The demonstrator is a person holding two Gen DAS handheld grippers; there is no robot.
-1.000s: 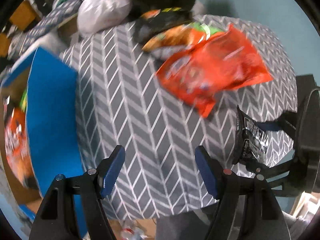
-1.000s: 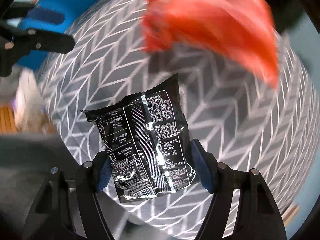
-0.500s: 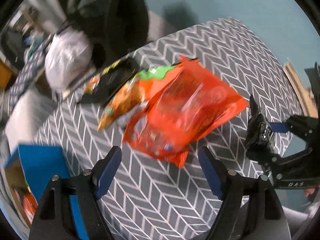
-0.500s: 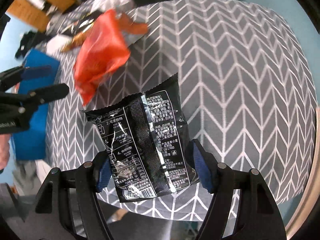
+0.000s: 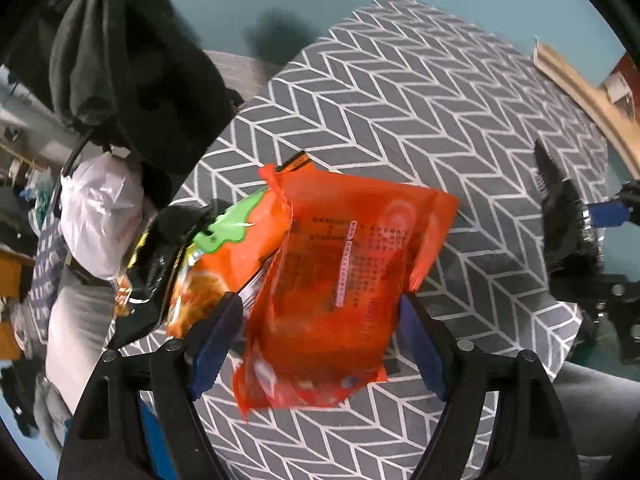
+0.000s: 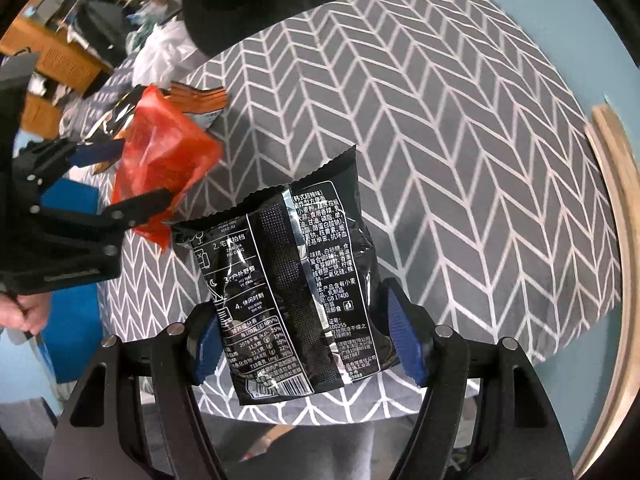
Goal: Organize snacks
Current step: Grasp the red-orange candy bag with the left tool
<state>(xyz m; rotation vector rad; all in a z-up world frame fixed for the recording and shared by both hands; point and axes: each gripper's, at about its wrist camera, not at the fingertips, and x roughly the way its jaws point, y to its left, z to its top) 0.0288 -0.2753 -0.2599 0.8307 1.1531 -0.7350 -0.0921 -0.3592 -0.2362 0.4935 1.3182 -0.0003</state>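
Observation:
A red snack bag [image 5: 344, 280] lies on the grey chevron tablecloth [image 5: 420, 100], partly over an orange-and-green bag [image 5: 232, 264] and a black bag [image 5: 156, 280]. My left gripper [image 5: 320, 344] points down over the red bag, its blue pads on either side of the bag and not pressing it. From the right wrist view the same left gripper [image 6: 132, 176] straddles the red bag [image 6: 164, 160]. My right gripper [image 6: 306, 344] is shut on a black snack packet [image 6: 288, 280] with white print, held above the table's near edge.
A blue box [image 6: 72, 320] stands off the table's left side, near a person's hand [image 6: 24, 312]. A white plastic bag [image 5: 100, 220] and a dark garment [image 5: 128, 80] sit at the far side. A wooden rim [image 6: 612, 200] curves at the right.
My left gripper has swung away from the blue box to the red bag, which now lies between its jaws. My right gripper has rolled and shifted, still holding the black packet.

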